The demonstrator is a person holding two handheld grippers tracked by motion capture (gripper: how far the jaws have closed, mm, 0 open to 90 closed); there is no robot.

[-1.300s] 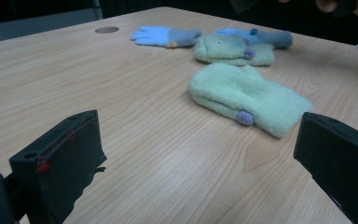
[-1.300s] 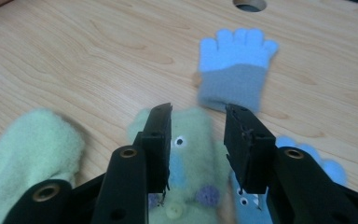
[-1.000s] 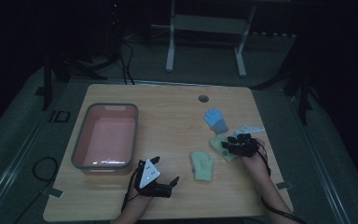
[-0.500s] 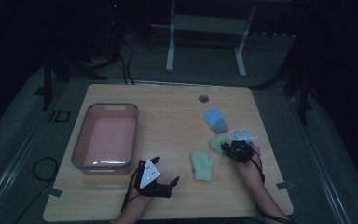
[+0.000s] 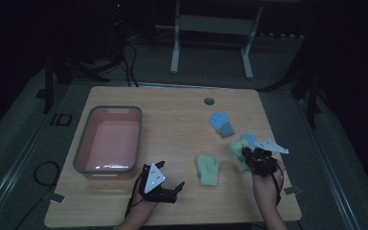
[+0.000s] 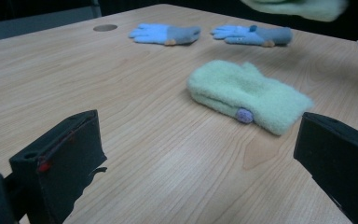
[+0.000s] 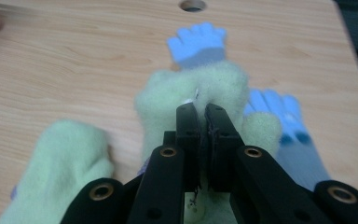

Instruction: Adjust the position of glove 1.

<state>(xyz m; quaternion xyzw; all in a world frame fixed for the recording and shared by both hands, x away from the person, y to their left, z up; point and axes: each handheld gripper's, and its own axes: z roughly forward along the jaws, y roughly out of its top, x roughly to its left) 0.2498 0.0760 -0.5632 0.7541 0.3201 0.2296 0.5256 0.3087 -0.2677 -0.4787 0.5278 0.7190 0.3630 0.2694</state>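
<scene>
**Right gripper has a green mitten pinched, left idle**

My right gripper [image 7: 201, 114] has its jaws pressed nearly together on the fluffy edge of a pale green mitten [image 7: 193, 95]. In the left gripper view that mitten [image 6: 298, 7] hangs clear of the tabletop at the top of the frame, so I read this as a lift in progress. The pinch sits on a fold of fabric, not the whole mitten: the fleece is thick and soft, and a thin bite holds better than trying to span it.

Its twin, the second green mitten [image 6: 249, 95], lies flat on the wooden table [image 5: 172, 110], between my two grippers. Same fuzzy pile, small purple tag on its edge. Looks like the pair is meant to be brought together or moved to the bin.

Left gripper [image 5: 175, 188] rests low near the table's front edge, jaws spread wide, nothing between them. It points at the lying mitten, well placed for a grab.

Two blue knit gloves with grey cuffs: blue glove one [image 5: 222, 123] lies apart, further back; blue glove two [image 7: 284, 126] lies right under the lifted mitten. Smoother, flatter knit than the fleece.

The pink plastic bin [image 5: 108, 141] with grey rim sits at left, nothing in it.
</scene>
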